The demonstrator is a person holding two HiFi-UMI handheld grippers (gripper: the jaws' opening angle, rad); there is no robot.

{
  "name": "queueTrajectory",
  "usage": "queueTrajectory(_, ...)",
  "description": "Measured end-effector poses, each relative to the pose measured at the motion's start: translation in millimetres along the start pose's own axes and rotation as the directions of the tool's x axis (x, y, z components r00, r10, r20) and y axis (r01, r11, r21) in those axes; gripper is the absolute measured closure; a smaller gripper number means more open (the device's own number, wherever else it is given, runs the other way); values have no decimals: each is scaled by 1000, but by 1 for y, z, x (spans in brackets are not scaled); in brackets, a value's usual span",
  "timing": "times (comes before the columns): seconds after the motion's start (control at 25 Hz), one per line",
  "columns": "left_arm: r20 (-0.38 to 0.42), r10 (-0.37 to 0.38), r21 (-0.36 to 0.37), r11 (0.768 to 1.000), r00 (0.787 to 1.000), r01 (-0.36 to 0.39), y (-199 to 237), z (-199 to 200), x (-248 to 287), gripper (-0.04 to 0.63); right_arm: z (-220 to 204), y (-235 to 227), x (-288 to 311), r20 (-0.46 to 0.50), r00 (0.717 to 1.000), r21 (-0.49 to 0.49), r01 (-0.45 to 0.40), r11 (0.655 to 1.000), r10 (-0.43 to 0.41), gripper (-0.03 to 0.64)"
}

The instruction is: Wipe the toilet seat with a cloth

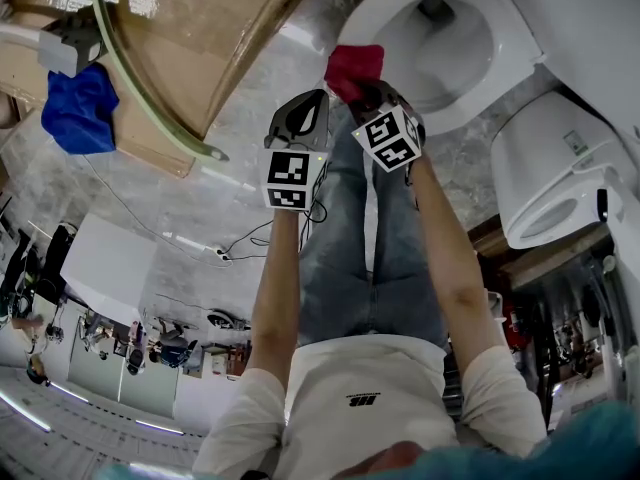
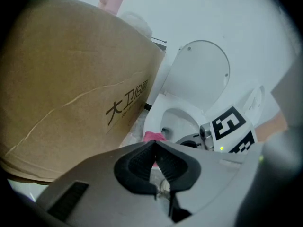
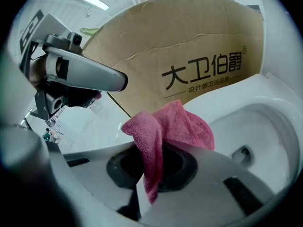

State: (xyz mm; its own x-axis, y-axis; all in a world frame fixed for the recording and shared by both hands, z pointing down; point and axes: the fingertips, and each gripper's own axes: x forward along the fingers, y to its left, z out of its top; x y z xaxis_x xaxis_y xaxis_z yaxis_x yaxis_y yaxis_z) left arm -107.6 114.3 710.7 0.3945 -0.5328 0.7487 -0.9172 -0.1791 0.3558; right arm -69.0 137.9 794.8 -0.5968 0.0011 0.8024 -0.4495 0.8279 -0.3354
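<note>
Cloth (image 1: 354, 68), pink-red terry, hangs in the right gripper (image 1: 365, 93) near the middle of the head view, and the toilet seat (image 1: 385, 13) lies just beyond it.

At far left stands a printed cardboard box (image 1: 200, 38), with a blue rag (image 1: 80, 108) lying on its near-left side.

Next comes the left gripper (image 1: 300, 118). In its own view its 2 jaws are pressed together with nothing between them (image 2: 155, 148). It hangs beside the box, well short of the bowl.

Just right of it, the right gripper's jaws pinch the cloth (image 3: 161, 126). 1 fold droops down through the jaws (image 3: 154, 167) and the rest bunches above them.

The seat ring (image 3: 246, 91) lies ahead and to the right of that gripper, near but not touching the cloth. Its long axis seems to run from the near-left rim toward the tank at the far right. I cannot tell whether the ring is the seat itself or the bare rim.

The right gripper is clearly the nearer one. The coming move probably calls for it to go forward, right and down until the cloth meets the near-left rim.

At far right stands a second white toilet (image 1: 545, 183), apart from all this.
</note>
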Motion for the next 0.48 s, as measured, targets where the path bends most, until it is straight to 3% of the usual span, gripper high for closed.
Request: queueTrajectory(0.48,-6,8,-9,1000,1000,-8,-23,-15,4,584,-36,18,-14,-18,999,-34,-28,999,28,595)
